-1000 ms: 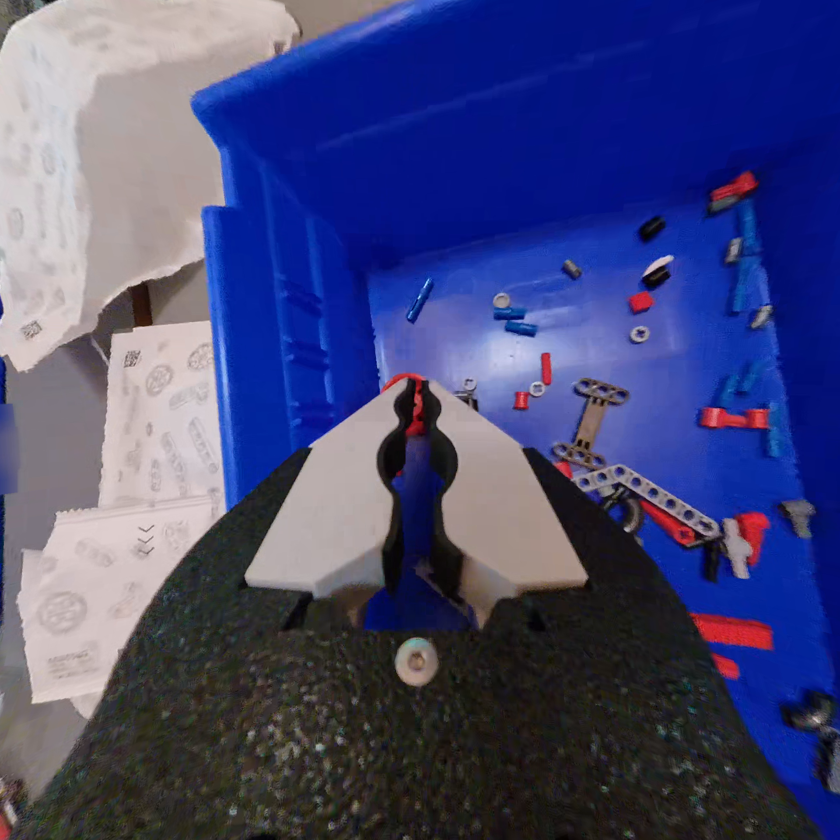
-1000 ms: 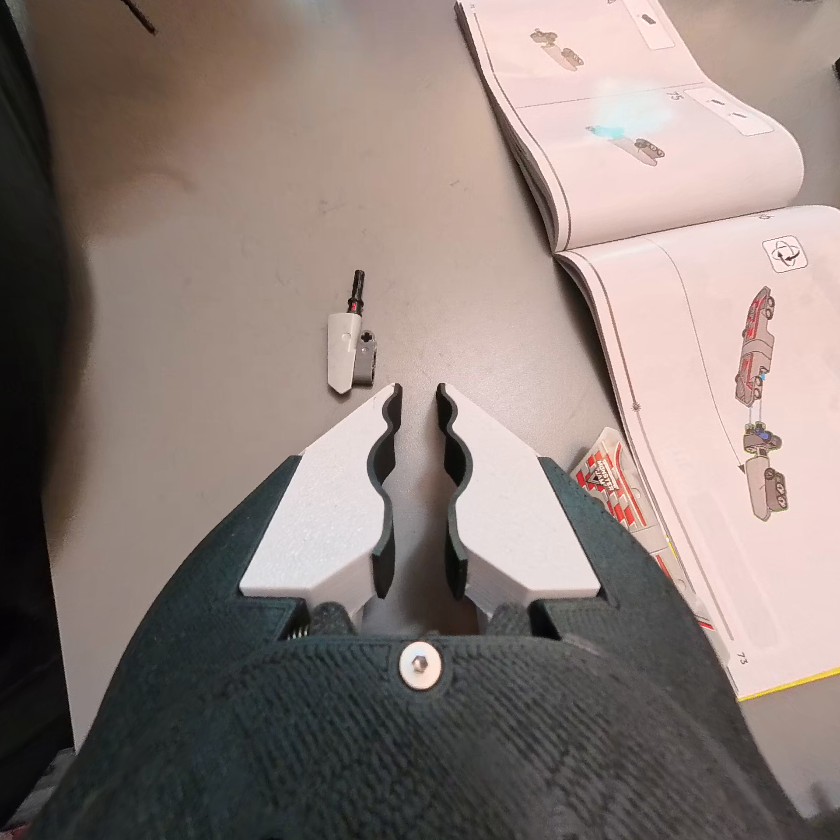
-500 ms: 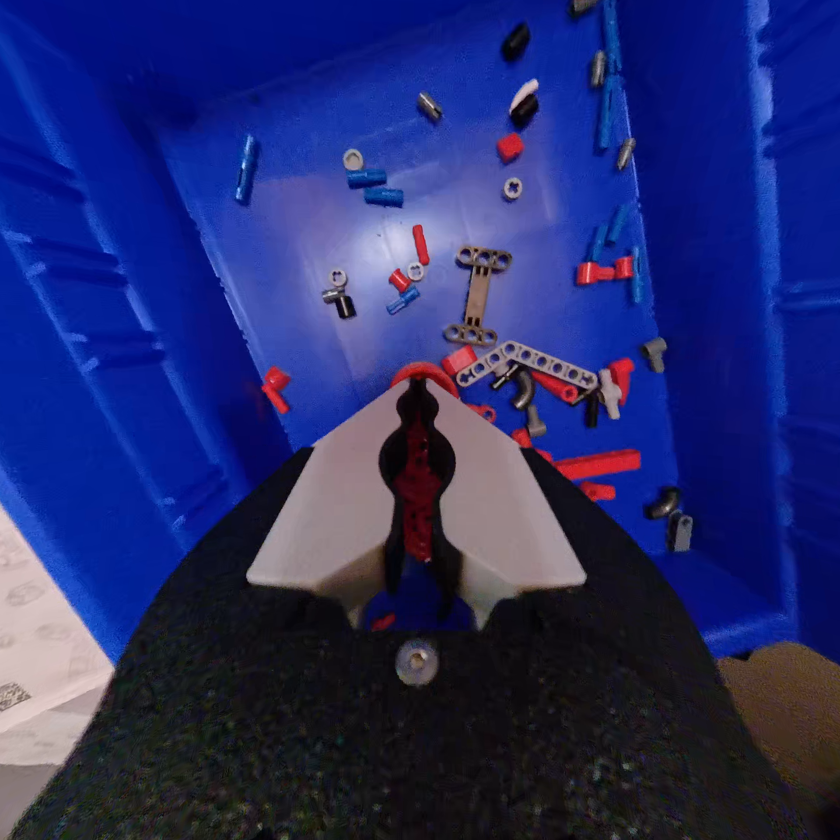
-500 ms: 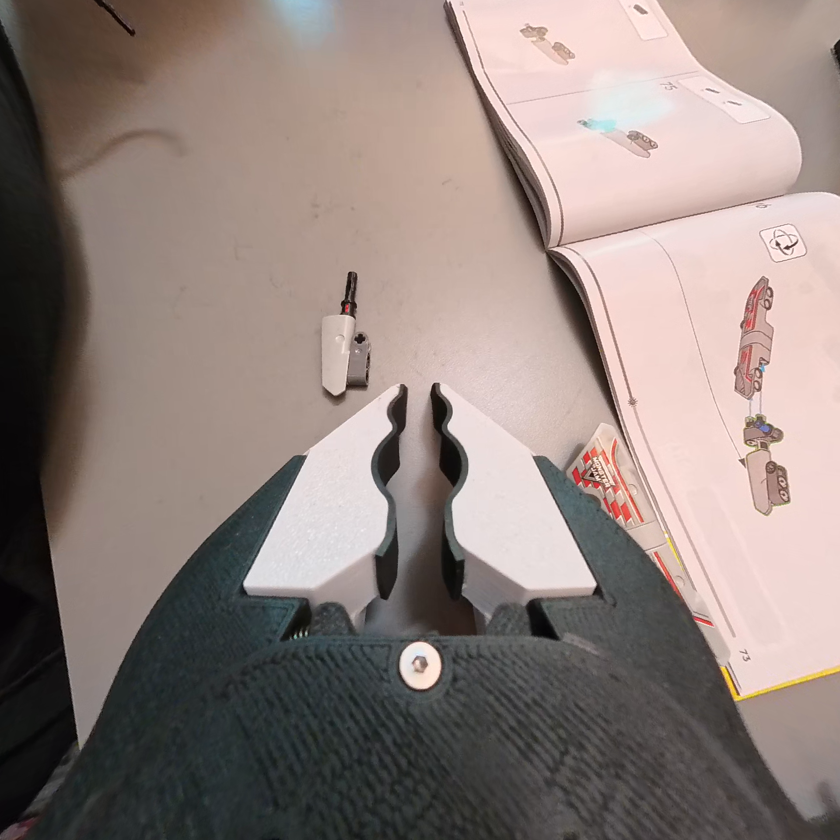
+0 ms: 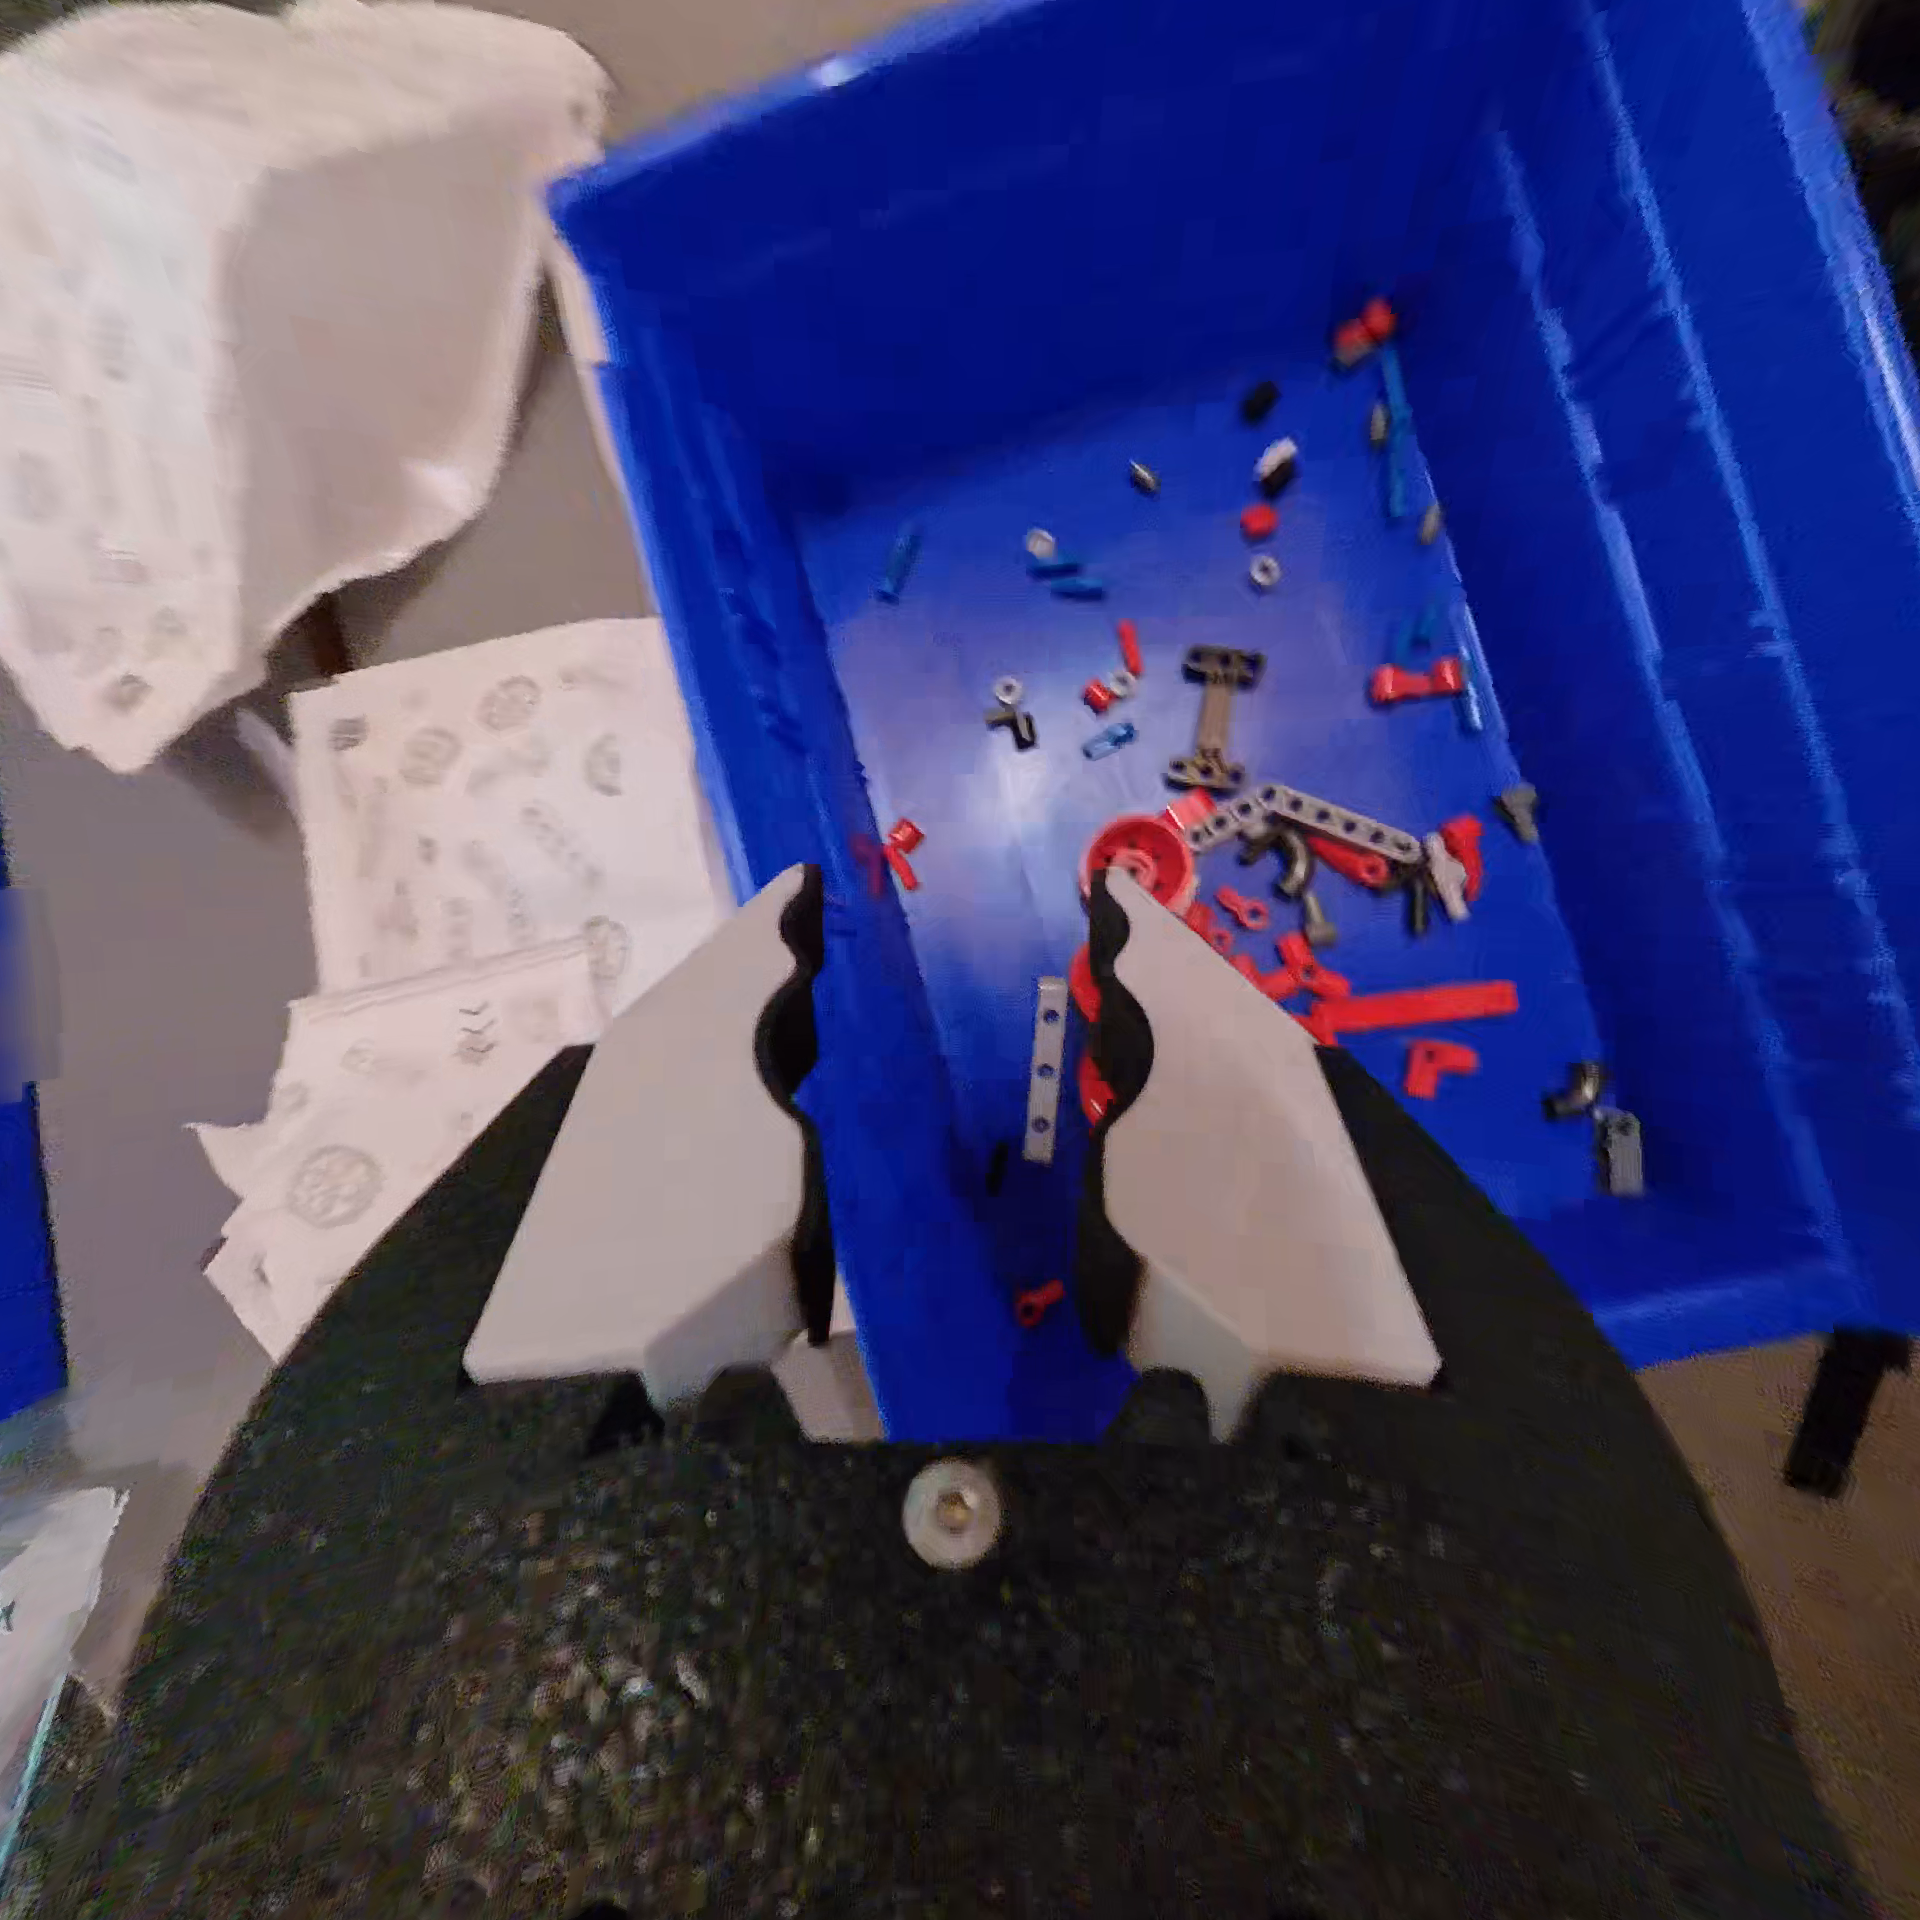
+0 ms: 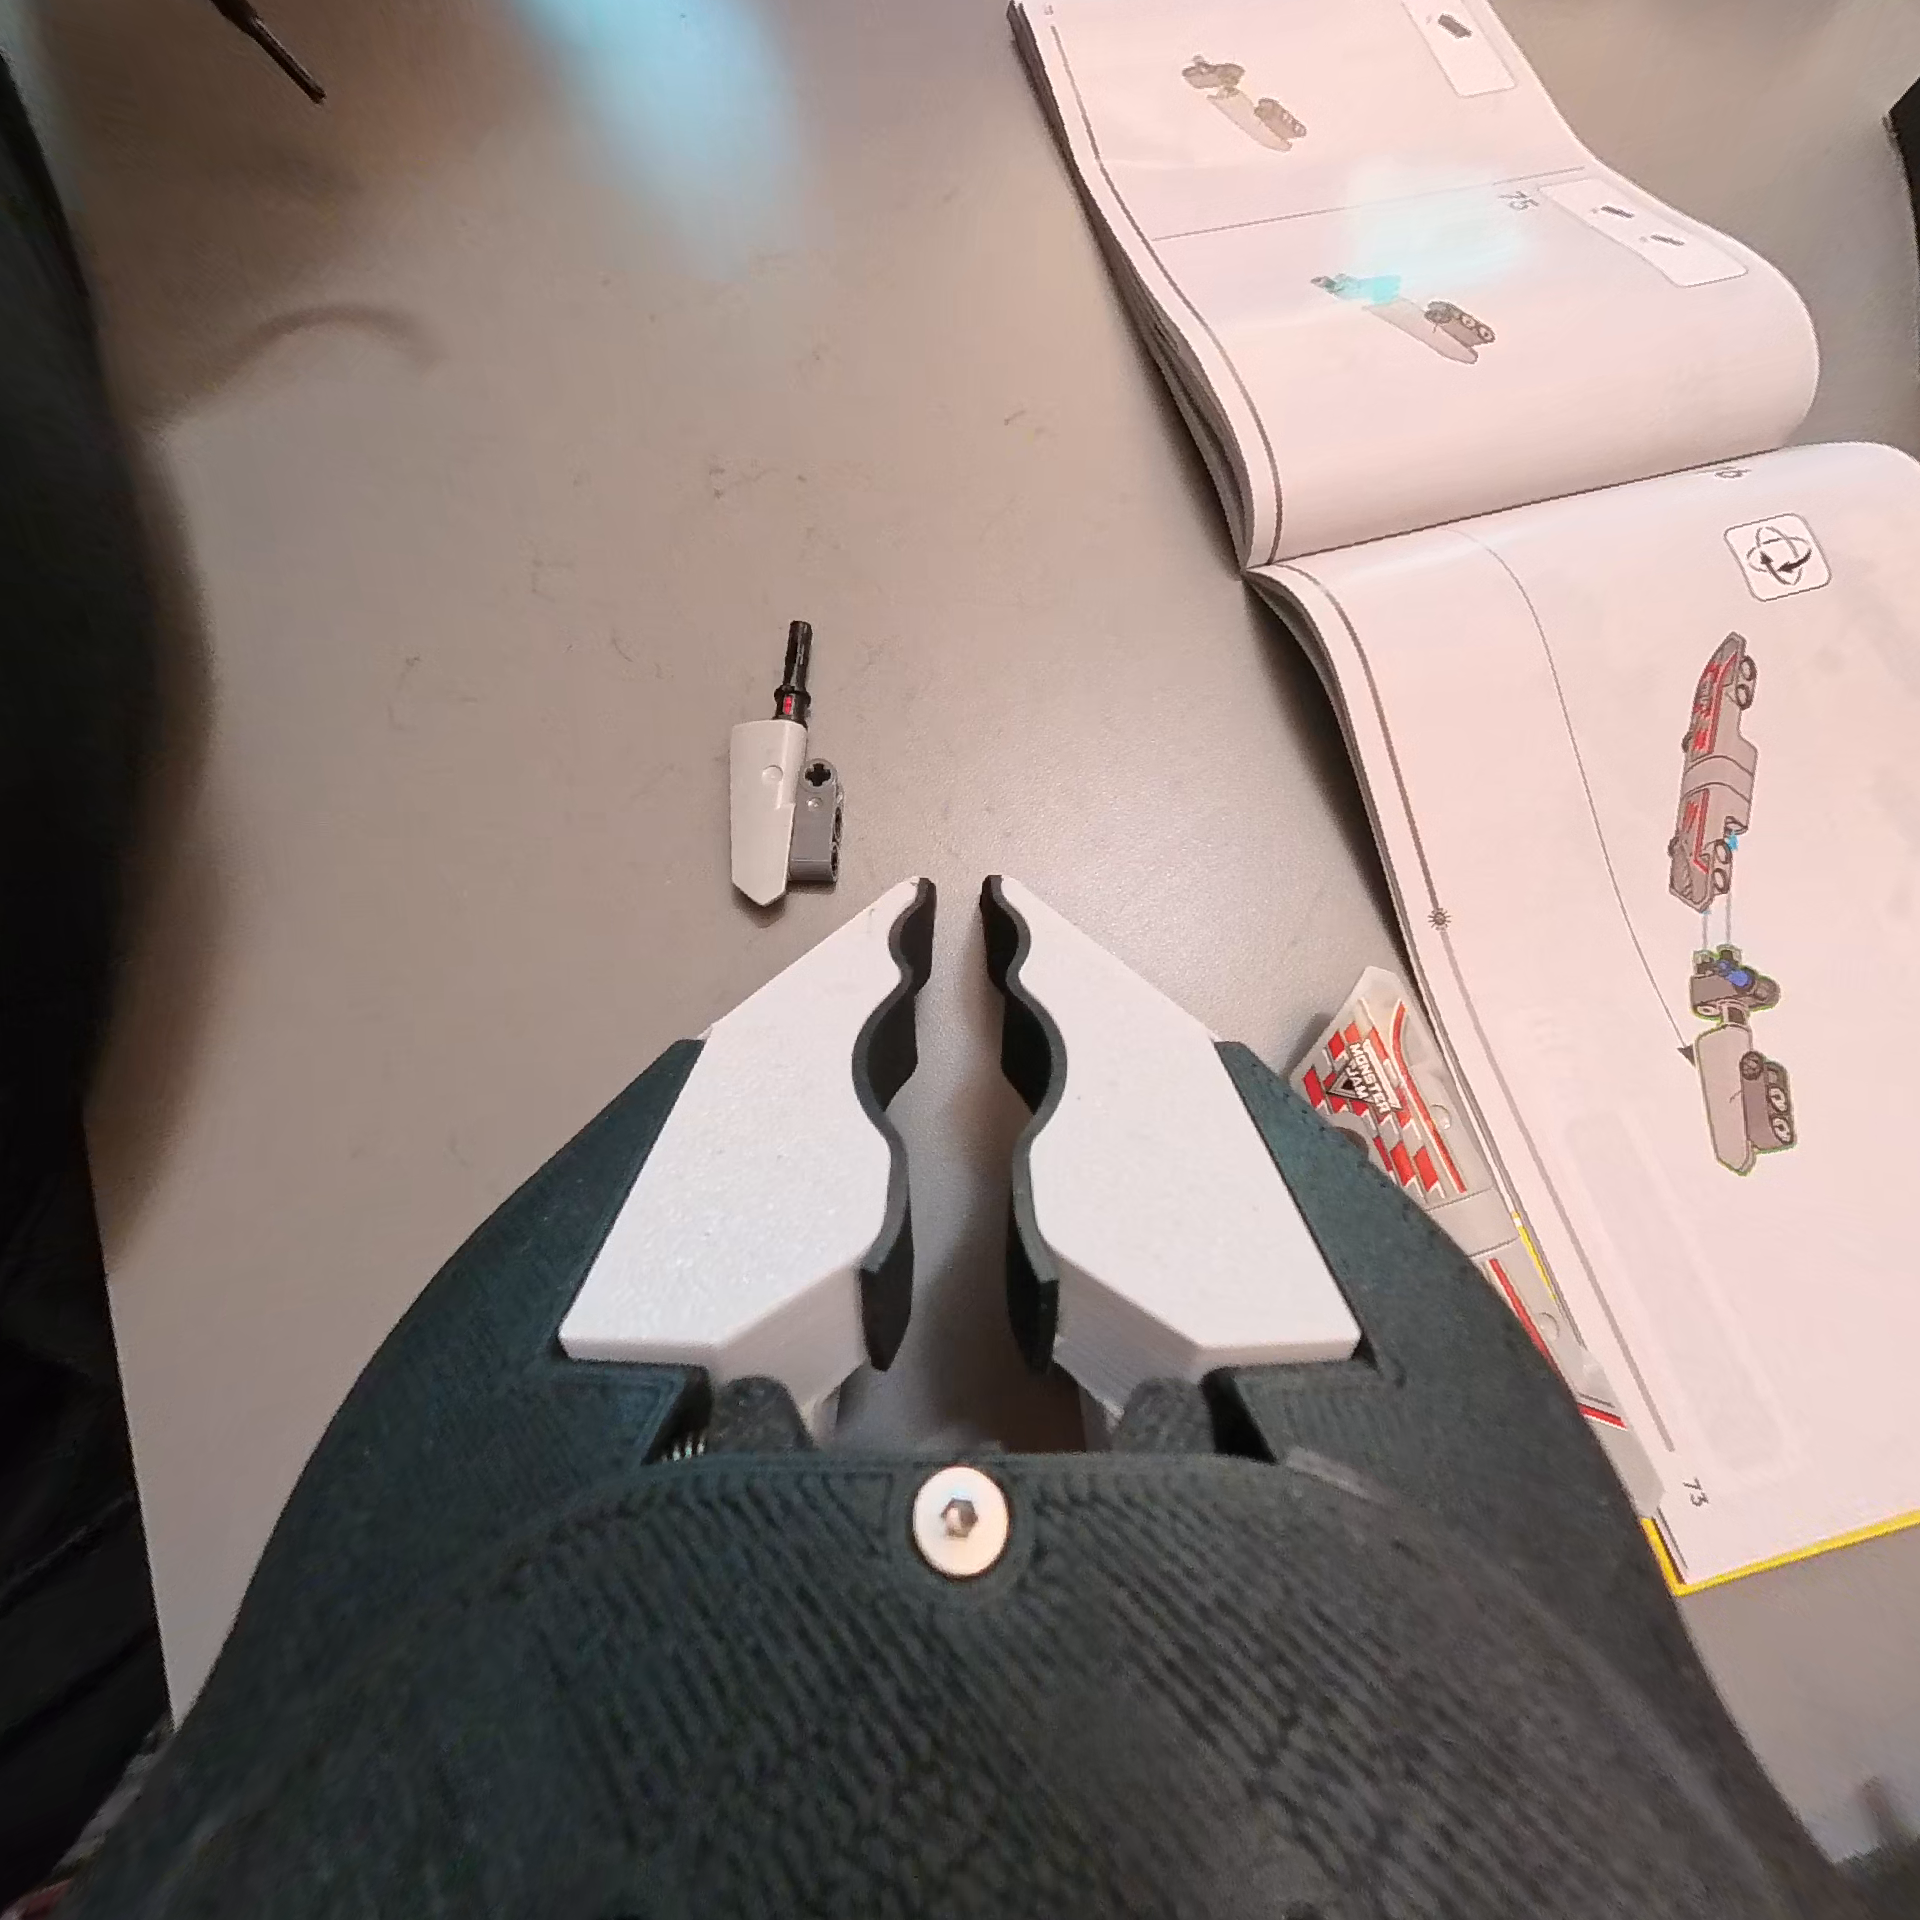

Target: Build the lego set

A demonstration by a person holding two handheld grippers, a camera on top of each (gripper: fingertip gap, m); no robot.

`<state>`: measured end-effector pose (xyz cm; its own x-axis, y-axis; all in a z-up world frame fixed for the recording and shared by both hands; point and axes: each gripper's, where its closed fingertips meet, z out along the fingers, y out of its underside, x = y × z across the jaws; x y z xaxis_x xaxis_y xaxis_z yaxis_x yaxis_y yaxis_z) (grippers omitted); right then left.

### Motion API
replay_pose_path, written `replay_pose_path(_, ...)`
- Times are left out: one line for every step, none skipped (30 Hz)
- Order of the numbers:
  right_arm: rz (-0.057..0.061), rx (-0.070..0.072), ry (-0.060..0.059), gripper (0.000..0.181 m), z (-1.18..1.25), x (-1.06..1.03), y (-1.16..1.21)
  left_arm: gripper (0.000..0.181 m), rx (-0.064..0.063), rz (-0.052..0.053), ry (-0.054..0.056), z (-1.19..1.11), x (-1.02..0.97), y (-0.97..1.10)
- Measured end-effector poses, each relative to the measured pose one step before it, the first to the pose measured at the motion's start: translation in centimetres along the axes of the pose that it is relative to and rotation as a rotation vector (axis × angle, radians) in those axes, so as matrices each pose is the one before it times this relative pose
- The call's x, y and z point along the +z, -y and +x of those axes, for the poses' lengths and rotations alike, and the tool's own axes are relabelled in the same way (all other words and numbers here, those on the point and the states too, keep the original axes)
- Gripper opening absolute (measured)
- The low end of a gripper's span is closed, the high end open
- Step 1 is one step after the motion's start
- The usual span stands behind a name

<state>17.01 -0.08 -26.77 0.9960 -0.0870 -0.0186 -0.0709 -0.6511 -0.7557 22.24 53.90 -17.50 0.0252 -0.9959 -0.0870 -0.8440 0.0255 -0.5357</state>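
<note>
The left hand-held gripper [image 5: 956,899] hangs over the near-left corner of the blue bin [image 5: 1714,644], its jaws spread wide and holding nothing. Loose parts lie scattered on the bin floor, probably kept there so that small pieces do not roll off the counter. A red wheel hub [image 5: 1135,854] lies just ahead of the right fingertip, partly hidden behind it; a grey beam [image 5: 1046,1070] lies between the two fingers, lower in the bin. A long grey angled beam [image 5: 1311,821] rests to the right of the hub, beside more red pieces. Torn paper bags [image 5: 457,790] lie outside the bin, to the left of this gripper.

The right hand-held gripper [image 6: 958,885] is over the grey counter [image 6: 520,468] with its jaws narrow — only a thin gap, nothing inside. The small sub-assembly [image 6: 781,805], a pale panel with a grey connector and a black pin, lies flat just ahead and slightly left of the tips, not touching them. I judge it waits there for the next piece. The open manual [image 6: 1558,675] lies to the right, pages up for reading — a stickered panel [image 6: 1382,1081] sits partly under its edge.
</note>
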Motion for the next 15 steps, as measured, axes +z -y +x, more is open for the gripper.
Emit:
replay_pose_path(0.0001, 0.0037, 0.0024, 0.008, 0.01, -0.003, -0.001, 0.047, -0.0462, 0.0399, 0.0384, -1.261, -0.179, 0.48)
replay_pose_path(-0.0001, 0.0051, 0.0028, 0.007, 0.016, -0.003, 0.0, 0.048, -0.0427, 0.0101, 0.0368, -1.198, 0.07, 0.053)
replay_pose_path(0.0, 0.0051, 0.0026, 0.007, 0.018, 0.004, -0.006, 0.048, -0.0227, -0.0251, 0.0364, -0.991, 0.308, -0.515)
replay_pose_path(0.0, 0.0043, 0.0023, 0.006, 0.018, -0.004, 0.0, 0.048, 0.0047, -0.0433, 0.0396, -0.778, 0.435, -0.72)
replay_pose_path(0.0, 0.0036, 0.0015, 0.006, 0.014, 0.009, -0.002, 0.051, 0.0143, -0.0182, 0.0565, -0.879, 0.276, -0.245)
replay_pose_path(0.0, 0.0009, -0.0001, 0.006, 0.025, 0.001, 0.003, 0.054, -0.0011, 0.0231, 0.0539, -0.741, -0.094, 0.38)
replay_pose_path(0.0, -0.0001, -0.0011, 0.006, 0.006, -0.001, -0.002, 0.052, -0.0067, 0.0295, 0.0298, -0.324, -0.211, 0.478)
replay_pose_path(0.0, -0.0007, -0.0015, 0.005, 0.016, 0.0, 0.0, 0.048, 0.012, -0.0024, -0.0017, 0.166, -0.011, -0.06)
replay_pose_path(-0.0001, -0.0027, -0.0022, 0.005, -0.001, -0.002, 0.009, 0.047, 0.019, -0.0535, -0.0175, 0.41, 0.192, -0.869)
replay_pose_path(0.0, -0.0037, -0.0031, 0.005, 0.0, -0.004, -0.007, 0.041, 0.0211, -0.0847, -0.0307, 0.791, 0.065, -1.282)
replay_pose_path(0.0, -0.0042, -0.0037, 0.005, 0.001, 0.003, 0.0, 0.037, 0.0379, -0.0458, -0.0265, 1.08, -0.517, -0.691)
replay_pose_path(-0.0002, -0.0059, -0.0049, 0.005, -0.001, -0.006, 0.003, 0.04, 0.0576, 0.0316, 0.0009, 1.14, -1.043, 0.342)
replay_pose_path(0.0, -0.0051, -0.0043, 0.005, 0.005, 0.002, 0.0, 0.05, 0.0818, 0.0153, 0.0141, 1.01, -0.857, 0.176)
replay_pose_path(0.0, -0.0036, -0.003, 0.005, -0.003, 0.003, 0.002, 0.047, 0.0898, -0.0212, 0.0023, 1.038, -0.415, -0.405)
replay_pose_path(-0.0001, -0.0024, -0.0019, 0.005, 0.003, 0.004, 0.003, 0.052, 0.0703, -0.0398, -0.0301, 1.226, -0.004, -0.614)
